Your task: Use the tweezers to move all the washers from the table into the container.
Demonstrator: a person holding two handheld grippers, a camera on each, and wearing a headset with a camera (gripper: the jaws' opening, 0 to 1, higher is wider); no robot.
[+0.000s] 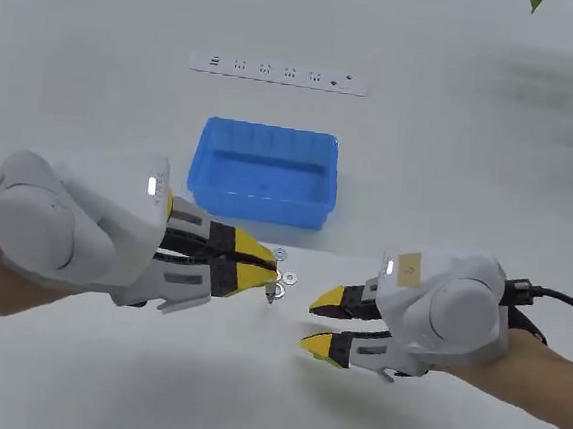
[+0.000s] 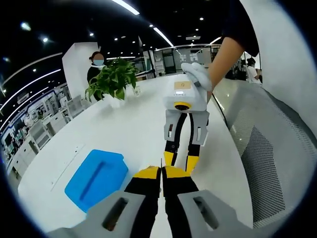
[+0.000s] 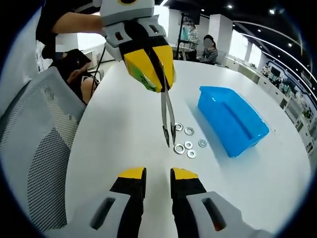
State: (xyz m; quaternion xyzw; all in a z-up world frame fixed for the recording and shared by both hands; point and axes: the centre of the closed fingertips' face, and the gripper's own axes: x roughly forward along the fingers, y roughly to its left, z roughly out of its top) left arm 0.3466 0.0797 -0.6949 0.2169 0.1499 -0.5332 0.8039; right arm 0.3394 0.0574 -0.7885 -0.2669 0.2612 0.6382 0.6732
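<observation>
With the left tool (image 1: pixel 260 264) clamped on the slim metal tweezers (image 3: pixel 167 116), tips just beside the small silver washers (image 3: pixel 187 145) on the white tabletop (image 1: pixel 454 139) near the blue plastic container (image 1: pixel 257 208), pinch one rim squarely; the right tool (image 1: pixel 312 323) is open and empty.

Head view steep down; gripper views opposed, close, sharing container (image 3: pixel 230 119).

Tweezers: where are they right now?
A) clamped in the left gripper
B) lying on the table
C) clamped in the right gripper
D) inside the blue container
A: the right gripper view shows the left gripper with its jaws shut on the tweezers, tips beside the washers on the table.
</observation>
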